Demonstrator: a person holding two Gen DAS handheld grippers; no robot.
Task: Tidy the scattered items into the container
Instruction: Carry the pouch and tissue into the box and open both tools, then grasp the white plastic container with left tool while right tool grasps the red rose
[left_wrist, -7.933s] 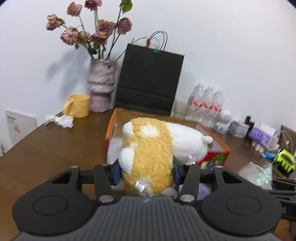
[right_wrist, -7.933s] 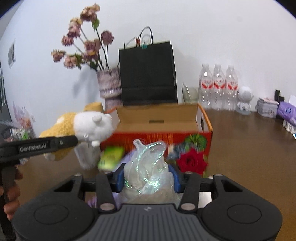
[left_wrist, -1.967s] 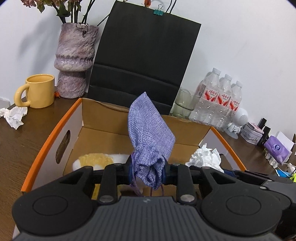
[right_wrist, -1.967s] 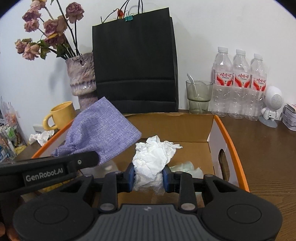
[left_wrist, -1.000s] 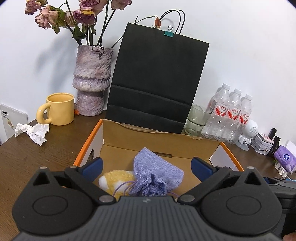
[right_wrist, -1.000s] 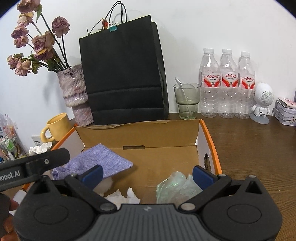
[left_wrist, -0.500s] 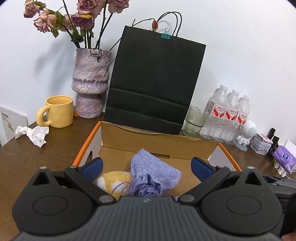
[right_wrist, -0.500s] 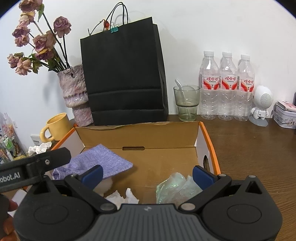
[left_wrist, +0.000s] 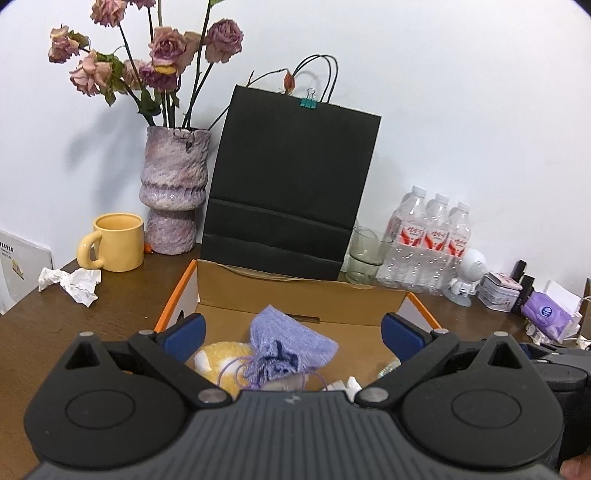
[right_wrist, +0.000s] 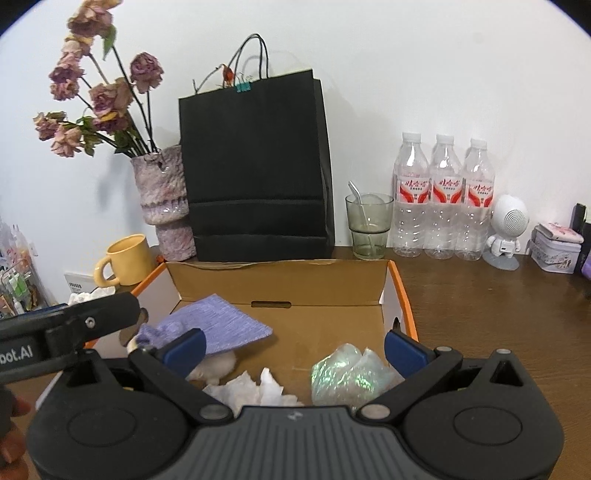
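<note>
Both the left gripper (left_wrist: 291, 330) and the right gripper (right_wrist: 293, 345) are spread wide and hold nothing, poised over the cardboard box (right_wrist: 400, 291). Inside the box lie a purple pouch (left_wrist: 288, 347) on a yellow plush toy (left_wrist: 221, 356), crumpled tissue (right_wrist: 255, 391) and a shiny plastic bag (right_wrist: 347, 373).

A lived-in home or small office corner: a brown wooden desk (right_wrist: 480, 295) against a plain white wall carries a vase of dried roses (left_wrist: 173, 192), a yellow mug (left_wrist: 118, 242), a black paper shopping bag (left_wrist: 291, 184), three water bottles (right_wrist: 443, 199) and a small robot-shaped speaker (right_wrist: 508, 232).
</note>
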